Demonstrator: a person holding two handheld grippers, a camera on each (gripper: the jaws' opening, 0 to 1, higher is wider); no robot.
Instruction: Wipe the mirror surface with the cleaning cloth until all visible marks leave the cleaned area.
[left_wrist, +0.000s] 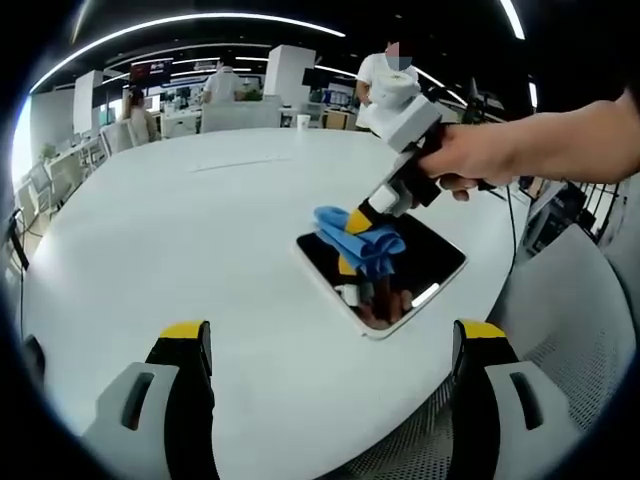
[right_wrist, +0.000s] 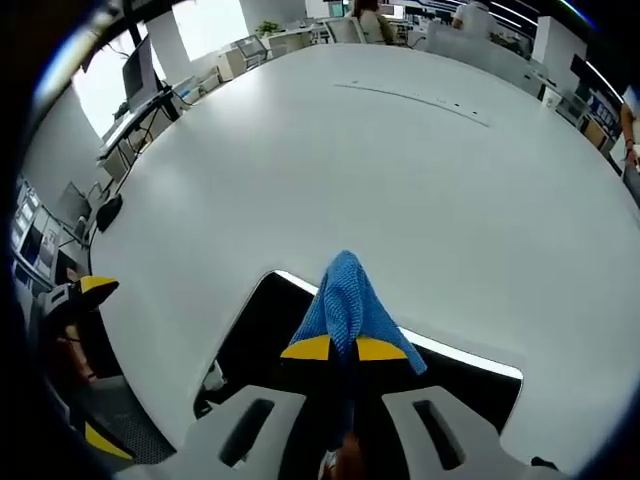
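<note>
Evidently mid-wipe, the right gripper (right_wrist: 344, 348) pinches the blue cloth (left_wrist: 358, 236) against the mirror (left_wrist: 440, 262) at two o'clock on the table (left_wrist: 200, 240); the left gripper (left_wrist: 335, 345), jaws wide, hangs back.

Opposed views, shared mirror (left_wrist: 385, 268)

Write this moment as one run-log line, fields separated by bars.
right hand-held gripper: shut on blue cloth | cloth: on mirror | left hand-held gripper: open, above table
</note>
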